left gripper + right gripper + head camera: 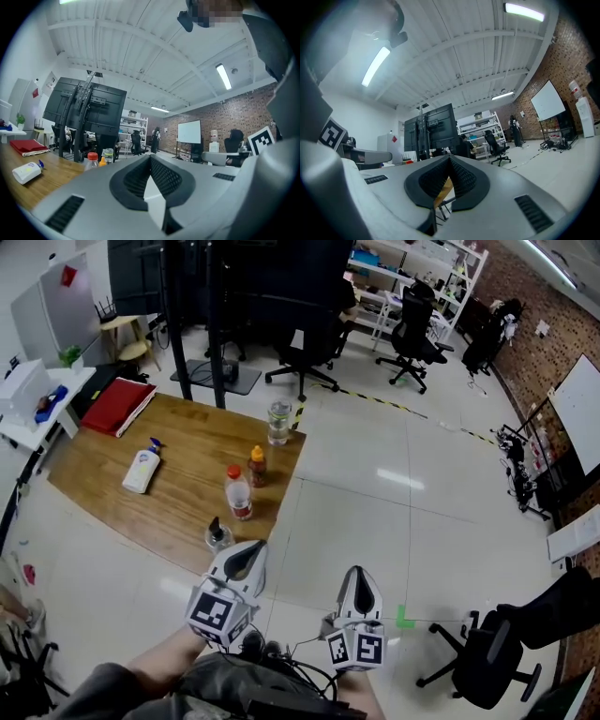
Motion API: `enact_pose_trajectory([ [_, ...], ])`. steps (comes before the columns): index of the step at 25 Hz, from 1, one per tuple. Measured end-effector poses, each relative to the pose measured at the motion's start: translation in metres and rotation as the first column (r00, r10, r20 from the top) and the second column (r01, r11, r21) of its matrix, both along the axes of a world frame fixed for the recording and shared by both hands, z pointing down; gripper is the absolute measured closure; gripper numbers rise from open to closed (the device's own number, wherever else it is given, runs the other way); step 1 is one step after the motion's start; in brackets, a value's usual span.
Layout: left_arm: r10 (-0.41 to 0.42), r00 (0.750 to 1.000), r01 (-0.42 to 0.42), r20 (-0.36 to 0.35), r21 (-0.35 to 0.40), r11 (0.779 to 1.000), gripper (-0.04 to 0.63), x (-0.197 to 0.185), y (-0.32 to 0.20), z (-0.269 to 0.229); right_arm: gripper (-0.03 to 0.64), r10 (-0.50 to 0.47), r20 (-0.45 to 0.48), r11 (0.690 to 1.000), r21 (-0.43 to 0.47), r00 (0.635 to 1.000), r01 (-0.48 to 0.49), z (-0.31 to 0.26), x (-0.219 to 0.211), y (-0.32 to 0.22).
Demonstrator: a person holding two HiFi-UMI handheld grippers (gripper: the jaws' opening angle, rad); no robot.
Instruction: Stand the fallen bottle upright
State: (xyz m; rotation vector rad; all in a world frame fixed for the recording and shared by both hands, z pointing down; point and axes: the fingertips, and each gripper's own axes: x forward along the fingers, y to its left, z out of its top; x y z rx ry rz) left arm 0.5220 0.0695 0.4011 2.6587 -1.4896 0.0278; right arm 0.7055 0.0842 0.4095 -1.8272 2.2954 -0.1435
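Note:
A white bottle with a blue spray top (142,468) lies on its side on the wooden table (187,442), towards its left part. In the left gripper view the white bottle (27,171) shows at the far left. My left gripper (253,551) hangs off the table's near corner, well short of that bottle, its jaws shut and empty (150,157). My right gripper (358,575) is over the floor to the right, also shut with nothing in it (449,158).
Upright on the table are a red-capped bottle (238,493), an orange-capped bottle (256,466), a clear jar (278,422) and a small dark-capped bottle (217,534). A red folder (117,405) lies at the far edge. Office chairs (497,652) and a black stand (216,324) surround.

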Motion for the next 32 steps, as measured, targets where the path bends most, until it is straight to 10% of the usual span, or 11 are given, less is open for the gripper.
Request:
enact_pose_trajectory([
  [20, -0.099, 0.995, 0.098, 0.021, 0.048, 0.994, 0.566, 0.000, 0.021, -0.035, 0.592, -0.145, 0.022, 0.988, 0.054, 0.989, 0.144, -0.020, -0.012, 0.000],
  [32, 0.054, 0.997, -0.051, -0.062, 0.047, 0.998, 0.566, -0.062, -0.024, -0.034, 0.591, -0.013, -0.004, 0.998, 0.068, 1.000, 0.013, -0.021, -0.074, -0.036],
])
